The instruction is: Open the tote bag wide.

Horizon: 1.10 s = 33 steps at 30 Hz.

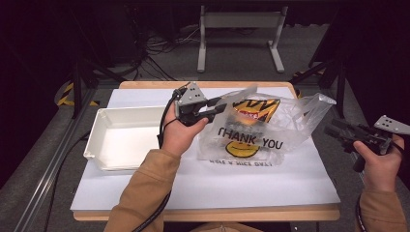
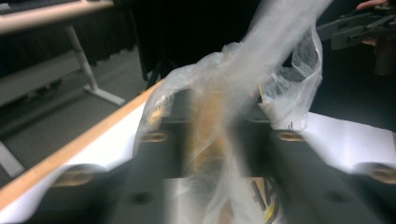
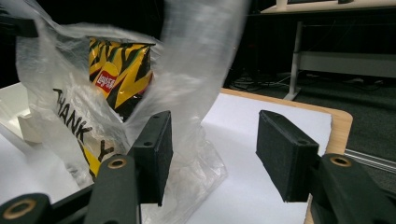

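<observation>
Tongs status first: my right tongs (image 3: 212, 156) are spread, nothing between the pads, hanging off the right edge of the tabletop (image 1: 270, 188), well apart from the bag body. One loose handle strip sits just beside the near pad in the right gripper view, blurred, can't tell if it touches. Left tongs (image 1: 217, 108) are pinching the clear plastic bag (image 1: 263, 133) by its left handle; in the left gripper view the film bunches between the pads. Bag stands mid-tabletop, "THANK YOU" print facing me, yellow chip packet (image 1: 255, 110) inside near the top. White tray (image 1: 123, 137) left of it, apart.

My read: step is opening or lifting the bag. To do it well, catch the right handle fully between the pads before pulling, pull both sides evenly, keep the packet from tipping out.
</observation>
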Each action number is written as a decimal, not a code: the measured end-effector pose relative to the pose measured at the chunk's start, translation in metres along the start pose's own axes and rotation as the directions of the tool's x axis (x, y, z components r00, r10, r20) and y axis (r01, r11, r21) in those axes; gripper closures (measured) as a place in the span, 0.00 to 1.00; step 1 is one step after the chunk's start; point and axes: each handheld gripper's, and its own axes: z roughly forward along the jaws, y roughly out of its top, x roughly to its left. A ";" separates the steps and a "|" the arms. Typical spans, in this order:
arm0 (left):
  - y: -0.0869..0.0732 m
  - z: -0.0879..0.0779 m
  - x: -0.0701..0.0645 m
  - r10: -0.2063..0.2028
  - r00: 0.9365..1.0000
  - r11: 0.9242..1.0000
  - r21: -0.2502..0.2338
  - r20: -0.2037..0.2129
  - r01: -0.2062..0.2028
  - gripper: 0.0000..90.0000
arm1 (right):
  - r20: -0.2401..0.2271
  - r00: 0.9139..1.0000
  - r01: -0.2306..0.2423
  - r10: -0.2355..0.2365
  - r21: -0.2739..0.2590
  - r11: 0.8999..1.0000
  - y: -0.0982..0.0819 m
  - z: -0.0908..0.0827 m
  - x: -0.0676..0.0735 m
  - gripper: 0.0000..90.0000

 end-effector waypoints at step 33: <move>-0.021 -0.002 0.034 -0.109 0.982 0.994 -0.019 -0.157 0.107 0.99 | -0.033 0.999 0.022 -0.021 0.022 1.000 0.000 0.009 0.008 0.52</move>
